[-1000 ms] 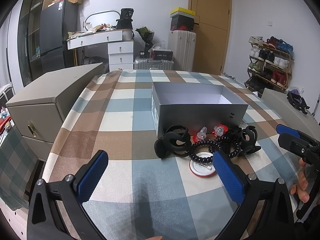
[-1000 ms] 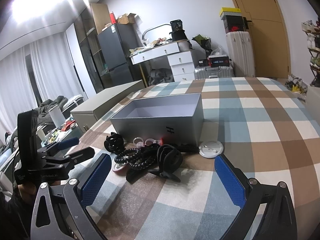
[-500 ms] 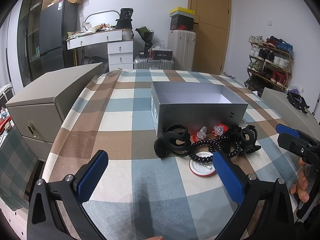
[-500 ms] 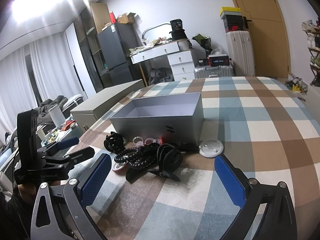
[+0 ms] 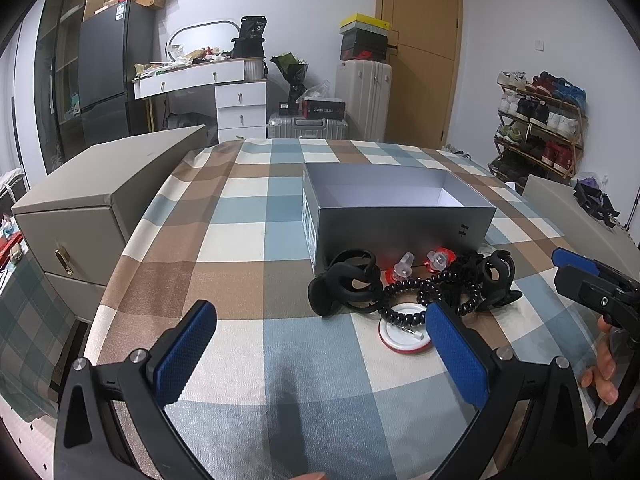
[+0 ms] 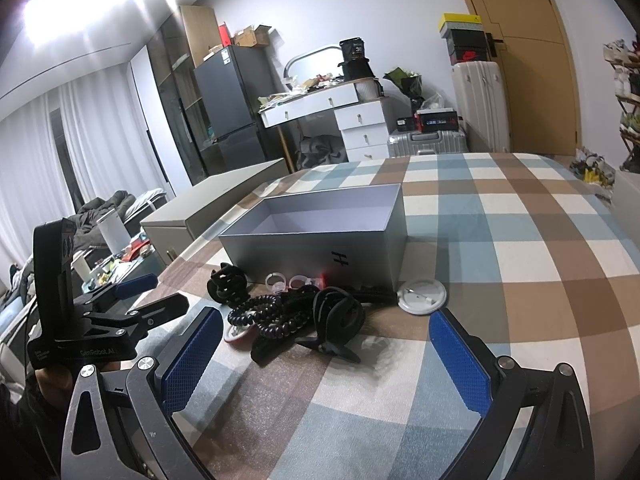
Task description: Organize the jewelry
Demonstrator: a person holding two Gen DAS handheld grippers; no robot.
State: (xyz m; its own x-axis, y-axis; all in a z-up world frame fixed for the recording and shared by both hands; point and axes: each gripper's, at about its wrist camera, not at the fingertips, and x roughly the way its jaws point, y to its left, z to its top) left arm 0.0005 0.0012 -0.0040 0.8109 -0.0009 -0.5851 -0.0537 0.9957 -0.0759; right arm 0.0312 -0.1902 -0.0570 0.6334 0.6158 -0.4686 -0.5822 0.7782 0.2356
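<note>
Checked tablecloth (image 5: 248,240) is covering the table. Left gripper (image 5: 320,344) is hovering spread, empty; right gripper (image 6: 326,354) likewise. Jewelry pile is lying ahead of both, stretched left-right against the grey box (image 5: 400,220), nearer the left: two black claw clips (image 5: 348,284), one coiled band (image 5: 432,292), two round badges (image 6: 422,296).

Across the last 1 second almost nothing shifts for you. Your left gripper (image 5: 320,344) sits with its blue pads spread wide over the checked tablecloth (image 5: 240,216) exactly as before, apart from a barely visible drift of the view. Your right gripper (image 6: 326,354) shows the same tiny drift, its pads equally far apart. The pile of black hair clips (image 5: 348,286) and coiled ties (image 5: 432,286) in front of the grey box (image 5: 396,216) has not been disturbed.
</note>
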